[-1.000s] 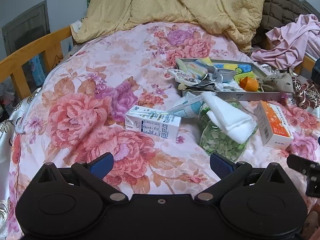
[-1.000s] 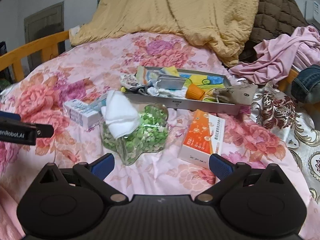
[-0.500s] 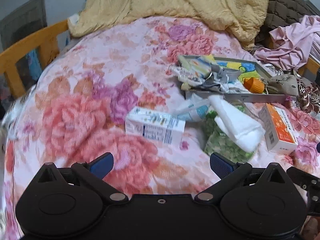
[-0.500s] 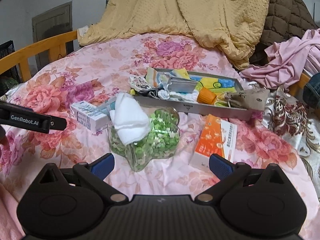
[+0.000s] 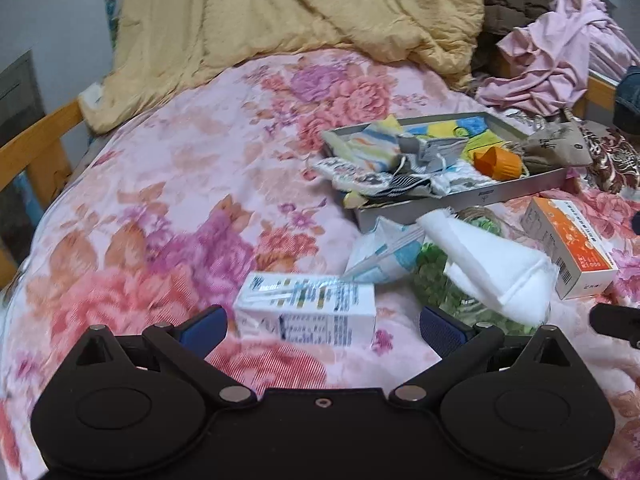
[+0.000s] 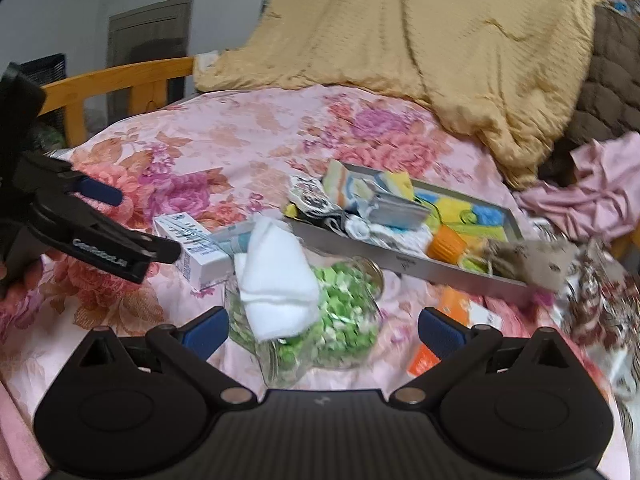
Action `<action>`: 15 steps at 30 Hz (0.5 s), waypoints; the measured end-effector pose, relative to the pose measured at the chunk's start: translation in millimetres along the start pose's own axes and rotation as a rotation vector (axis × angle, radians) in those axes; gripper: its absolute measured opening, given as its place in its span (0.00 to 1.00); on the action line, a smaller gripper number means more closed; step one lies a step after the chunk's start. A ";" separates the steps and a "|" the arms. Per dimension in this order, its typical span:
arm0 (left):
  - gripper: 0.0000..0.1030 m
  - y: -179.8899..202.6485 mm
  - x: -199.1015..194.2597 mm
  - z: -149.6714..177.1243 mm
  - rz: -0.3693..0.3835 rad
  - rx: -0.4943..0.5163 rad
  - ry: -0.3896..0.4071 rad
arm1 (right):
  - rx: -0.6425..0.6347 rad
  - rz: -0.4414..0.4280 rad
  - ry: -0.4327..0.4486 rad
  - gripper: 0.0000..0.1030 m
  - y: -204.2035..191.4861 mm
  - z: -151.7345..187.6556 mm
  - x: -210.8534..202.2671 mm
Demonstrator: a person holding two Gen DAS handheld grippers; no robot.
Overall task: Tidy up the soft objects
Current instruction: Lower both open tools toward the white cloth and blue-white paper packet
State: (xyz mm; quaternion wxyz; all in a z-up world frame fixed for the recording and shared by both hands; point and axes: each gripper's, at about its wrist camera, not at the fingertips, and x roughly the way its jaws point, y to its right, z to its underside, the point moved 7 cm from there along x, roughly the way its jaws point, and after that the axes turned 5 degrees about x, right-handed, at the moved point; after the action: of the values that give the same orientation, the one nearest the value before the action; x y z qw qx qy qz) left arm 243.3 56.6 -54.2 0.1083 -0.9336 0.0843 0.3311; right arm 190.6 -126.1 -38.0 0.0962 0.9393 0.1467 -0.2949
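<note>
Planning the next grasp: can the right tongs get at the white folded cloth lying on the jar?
Probably yes. The right tongs are open, and the white cloth lies on top of the jar of green bits between the fingers, with nothing over it.

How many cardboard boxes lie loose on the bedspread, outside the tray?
2: a white box near the left gripper, and an orange box right of the jar. Others may be hidden.
</note>
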 end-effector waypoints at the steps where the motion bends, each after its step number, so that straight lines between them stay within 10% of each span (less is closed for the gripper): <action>1: 0.99 0.5 2.4 -1.3 0.007 0.006 0.010 | -0.013 -0.007 0.005 1.00 -1.8 -1.5 2.6; 15: 0.97 10.9 45.6 -11.3 0.095 0.221 0.132 | -0.117 -0.101 0.020 0.97 -16.6 -10.9 43.2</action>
State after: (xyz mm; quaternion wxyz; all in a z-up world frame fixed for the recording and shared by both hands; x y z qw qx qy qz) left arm 282.5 39.3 -76.3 0.1887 -0.9307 0.1713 0.2624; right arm 224.7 -98.1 -55.9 0.1343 0.9263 0.2118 -0.2811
